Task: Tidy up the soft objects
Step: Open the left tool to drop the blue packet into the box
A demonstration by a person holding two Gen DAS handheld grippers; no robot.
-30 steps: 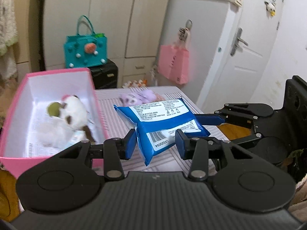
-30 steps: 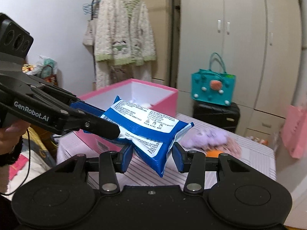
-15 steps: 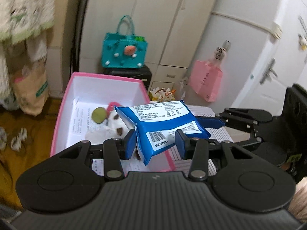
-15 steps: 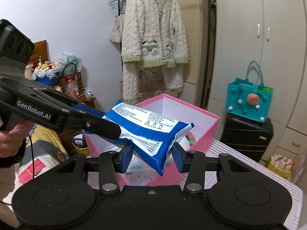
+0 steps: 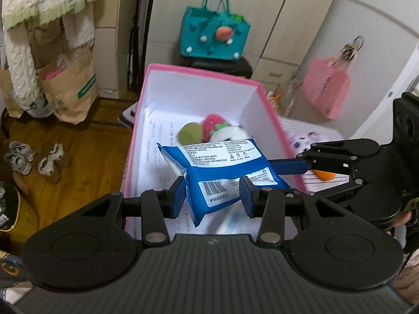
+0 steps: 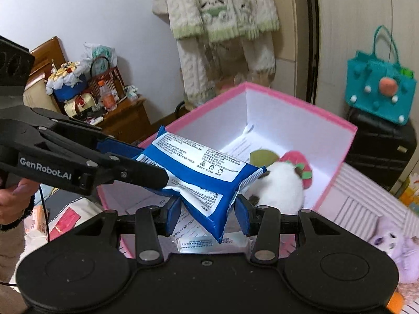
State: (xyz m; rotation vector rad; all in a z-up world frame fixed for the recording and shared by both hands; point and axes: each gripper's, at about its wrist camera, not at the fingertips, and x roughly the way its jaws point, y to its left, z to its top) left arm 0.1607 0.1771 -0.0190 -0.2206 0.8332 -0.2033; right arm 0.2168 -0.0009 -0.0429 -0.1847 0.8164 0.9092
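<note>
Blue pack [image 5: 225,172]: held in the air over the pink box [image 5: 207,73], above the plush toys [image 6: 281,185].
Left gripper [image 5: 210,196]: fingers clamped on one end of the pack.
Right gripper [image 6: 208,213]: fingers clamped on the other end.
Risk: uneven release may swing the limp pack onto the rim.
Writing: "GenRobot.AI" on the gripper; "LX32005A" beside the pack's barcode.
</note>
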